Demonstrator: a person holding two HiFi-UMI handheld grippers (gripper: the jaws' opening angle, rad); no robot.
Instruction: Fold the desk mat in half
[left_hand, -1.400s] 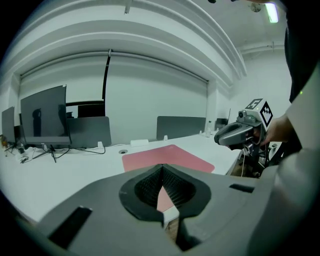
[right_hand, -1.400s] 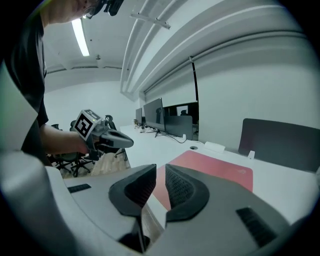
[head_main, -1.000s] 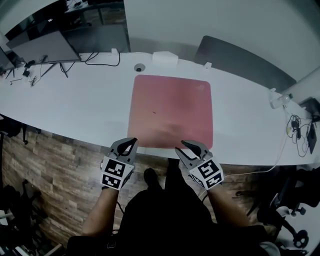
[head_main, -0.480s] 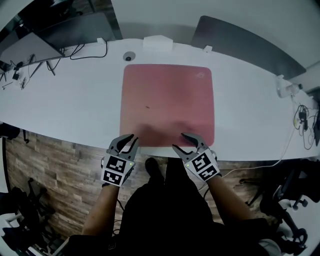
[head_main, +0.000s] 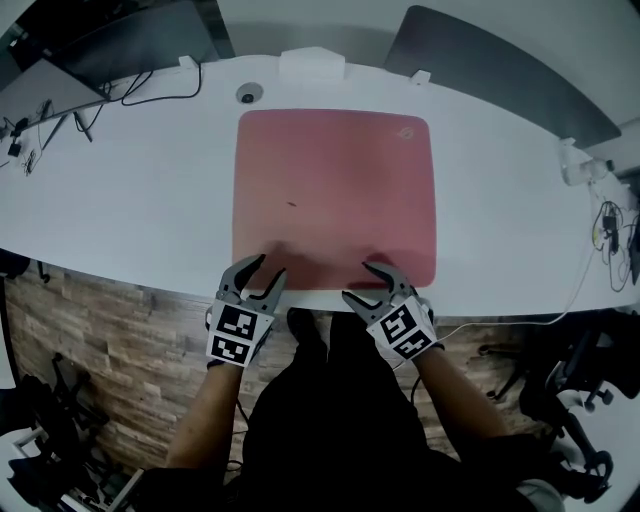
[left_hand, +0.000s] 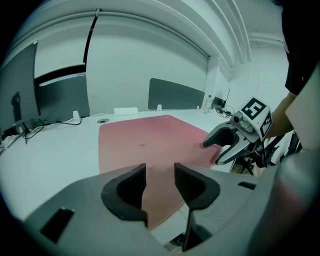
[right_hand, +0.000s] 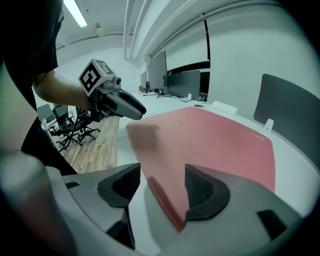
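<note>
As seen in the head view, the flat pink rectangular desk mat (head_main: 335, 190) lies unfolded on the white table (head_main: 130, 200). Left gripper view: the left gripper (left_hand: 160, 172), just opened partway, holds nothing. Right gripper view: the right gripper (right_hand: 162, 175), just opened wide, is poised empty at the mat's near edge. Closed too high, that thin edge would be missed.

Head view: high above, facing steeply down on white bench (head_main: 130, 190); whole pink desk mat (head_main: 335, 195) in frame, moderately far. Left gripper view: low and close over mat's near left corner, facing across toward grey divider panel (left_hand: 175, 94). Right gripper view: low and close at near right corner, facing leftward across mat toward monitors (right_hand: 182, 82). Shared by all three: mat and bench top.
</note>
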